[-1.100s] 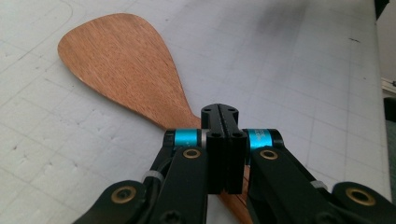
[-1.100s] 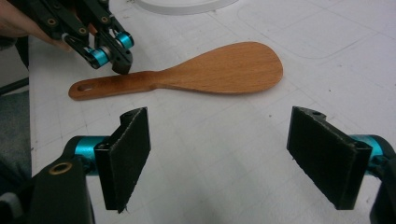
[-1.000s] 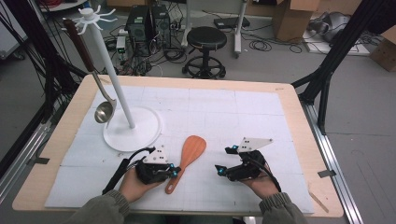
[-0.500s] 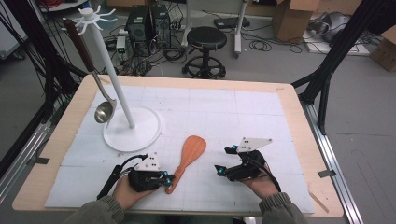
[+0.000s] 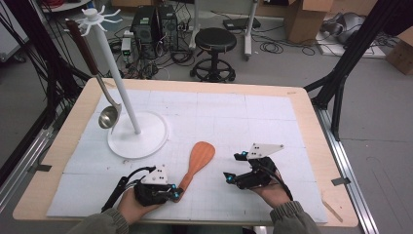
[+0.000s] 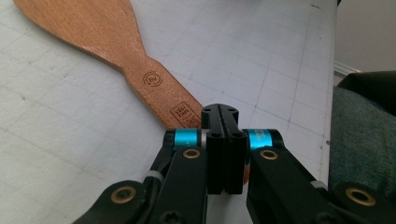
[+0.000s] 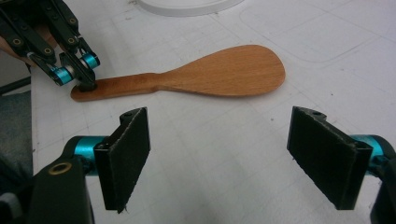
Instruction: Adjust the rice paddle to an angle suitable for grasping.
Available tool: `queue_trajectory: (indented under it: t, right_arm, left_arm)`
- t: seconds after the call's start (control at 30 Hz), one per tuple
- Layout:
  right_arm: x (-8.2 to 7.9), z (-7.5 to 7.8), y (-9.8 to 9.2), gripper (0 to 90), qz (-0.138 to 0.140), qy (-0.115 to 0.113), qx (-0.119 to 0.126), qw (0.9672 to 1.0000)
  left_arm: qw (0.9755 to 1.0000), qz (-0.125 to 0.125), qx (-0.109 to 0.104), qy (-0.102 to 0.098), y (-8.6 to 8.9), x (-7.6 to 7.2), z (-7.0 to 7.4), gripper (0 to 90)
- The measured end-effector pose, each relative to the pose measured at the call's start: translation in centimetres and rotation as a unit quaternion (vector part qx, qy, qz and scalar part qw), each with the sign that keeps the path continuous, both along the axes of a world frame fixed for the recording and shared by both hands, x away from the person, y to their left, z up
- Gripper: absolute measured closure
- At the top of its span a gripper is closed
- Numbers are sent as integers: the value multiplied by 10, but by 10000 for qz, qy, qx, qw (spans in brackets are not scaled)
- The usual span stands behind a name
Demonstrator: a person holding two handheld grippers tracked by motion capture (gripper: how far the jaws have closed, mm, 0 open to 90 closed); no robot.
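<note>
A wooden spatula (image 5: 199, 158) lies flat on the white mat, blade away from me, handle toward the front edge. My left gripper (image 5: 174, 193) is shut, its jaws pressed together with nothing between them. Its tips rest on the end of the spatula's handle (image 7: 116, 86), as the right gripper view shows of the left gripper (image 7: 86, 85). In the left gripper view the shut left gripper (image 6: 219, 112) covers the handle end, and the spatula (image 6: 93, 28) runs off to the upper left. My right gripper (image 5: 231, 167) lies to the spatula's right, open and empty. Its pads (image 7: 126, 154) stand wide apart, facing the spatula (image 7: 224, 70).
A white utensil stand (image 5: 139, 134) with a round base rises at the mat's left. A metal ladle (image 5: 108, 117) with a dark handle hangs from its top hooks. The mat (image 5: 253, 117) covers most of the wooden table. A stool and cables lie on the floor beyond.
My left gripper has drifted slightly toward the front edge, down to the handle's end. The spatula and the right gripper have stayed put.
</note>
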State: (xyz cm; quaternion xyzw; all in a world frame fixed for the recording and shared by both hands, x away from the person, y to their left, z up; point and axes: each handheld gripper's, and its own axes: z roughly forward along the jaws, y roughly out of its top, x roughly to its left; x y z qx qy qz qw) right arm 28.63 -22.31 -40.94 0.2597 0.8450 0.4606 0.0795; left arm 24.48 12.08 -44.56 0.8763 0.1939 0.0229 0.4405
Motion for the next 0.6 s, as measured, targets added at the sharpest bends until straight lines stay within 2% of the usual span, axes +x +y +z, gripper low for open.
queue_trajectory:
  t: [0.27,0.6]
  right_arm:
    - [0,0,0,204,-5,26,1,10000]
    - [1,-2,1,202,10,50,-31,10000]
  left_arm:
    - [9999,68,131,-84,11,8,2,895]
    - [9988,372,224,-210,32,21,3,895]
